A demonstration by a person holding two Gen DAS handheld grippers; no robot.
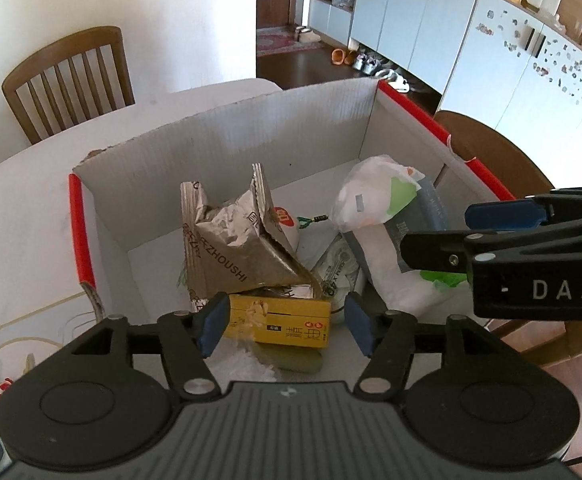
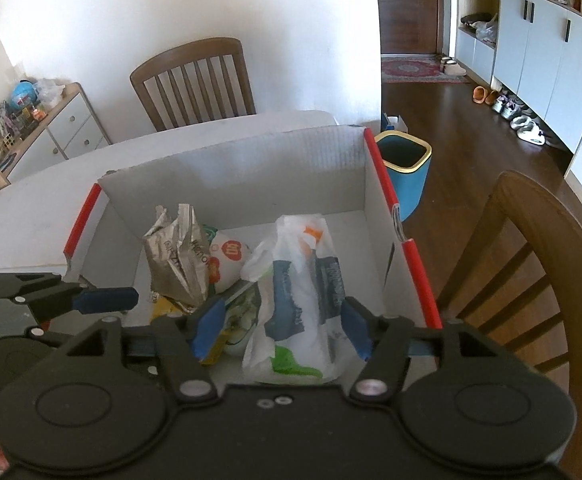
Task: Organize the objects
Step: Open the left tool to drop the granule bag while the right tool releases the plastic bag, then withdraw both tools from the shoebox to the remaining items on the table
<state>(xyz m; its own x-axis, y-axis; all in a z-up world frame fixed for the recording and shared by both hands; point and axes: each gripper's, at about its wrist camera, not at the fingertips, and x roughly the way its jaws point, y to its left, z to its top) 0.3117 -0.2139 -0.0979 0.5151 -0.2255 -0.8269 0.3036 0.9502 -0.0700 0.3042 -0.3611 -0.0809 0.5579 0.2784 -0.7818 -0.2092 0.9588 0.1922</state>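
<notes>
A white cardboard box with red-taped edges stands on the table and holds packets. My left gripper is open above its near side, jaws either side of a yellow carton under a crumpled silver foil bag. A white, grey and green plastic pack lies on the right. My right gripper is open over that pack, which lies between its jaws. The foil bag and a white round packet sit to its left. The right gripper also shows in the left wrist view, the left gripper in the right wrist view.
The box rests on a white table. Wooden chairs stand behind and to the right. A blue bin stands on the floor beyond the box. White cabinets line the far right wall.
</notes>
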